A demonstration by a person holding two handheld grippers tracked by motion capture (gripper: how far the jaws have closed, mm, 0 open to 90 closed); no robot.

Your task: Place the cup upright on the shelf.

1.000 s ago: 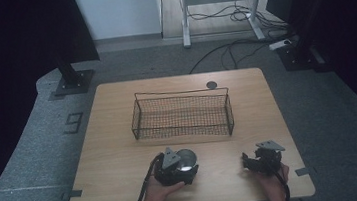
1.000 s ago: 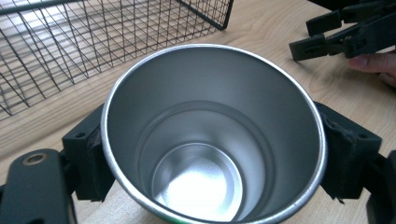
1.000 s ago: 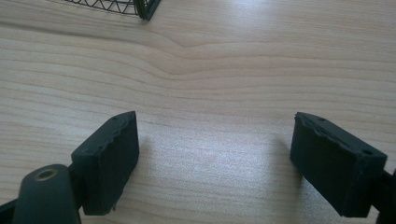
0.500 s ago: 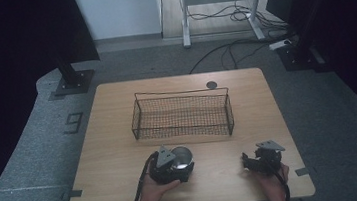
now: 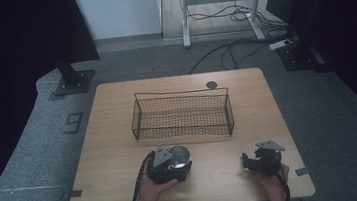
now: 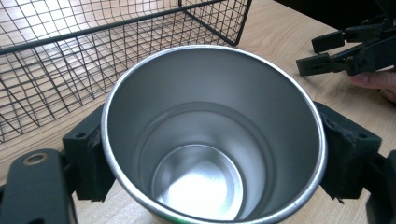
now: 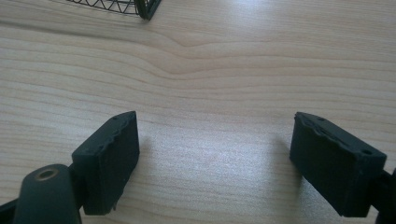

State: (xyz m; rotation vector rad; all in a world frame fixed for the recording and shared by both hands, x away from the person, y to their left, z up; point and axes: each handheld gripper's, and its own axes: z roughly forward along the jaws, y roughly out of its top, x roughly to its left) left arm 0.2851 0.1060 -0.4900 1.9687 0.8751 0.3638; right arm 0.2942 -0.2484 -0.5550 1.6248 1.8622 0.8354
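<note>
A shiny metal cup (image 6: 205, 140) sits upright between the jaws of my left gripper (image 5: 179, 162), which is shut on its sides. In the high view the cup (image 5: 178, 156) is a short way in front of the black wire basket (image 5: 182, 114), near the table's front middle. The cup is empty inside. My right gripper (image 7: 219, 158) stands open low over bare wood, nothing between its fingers; it rests at the front right of the table (image 5: 251, 162). In the left gripper view the right gripper (image 6: 327, 51) lies off to the upper right.
The basket (image 6: 70, 56) is empty and stands mid-table, its corner (image 7: 148, 10) just ahead of the right gripper. A small dark round disc (image 5: 211, 84) lies behind the basket. The wooden table (image 5: 116, 152) has free room at both sides.
My left gripper has carried the cup forward toward the basket and a little up. The right gripper has stayed where it was.
</note>
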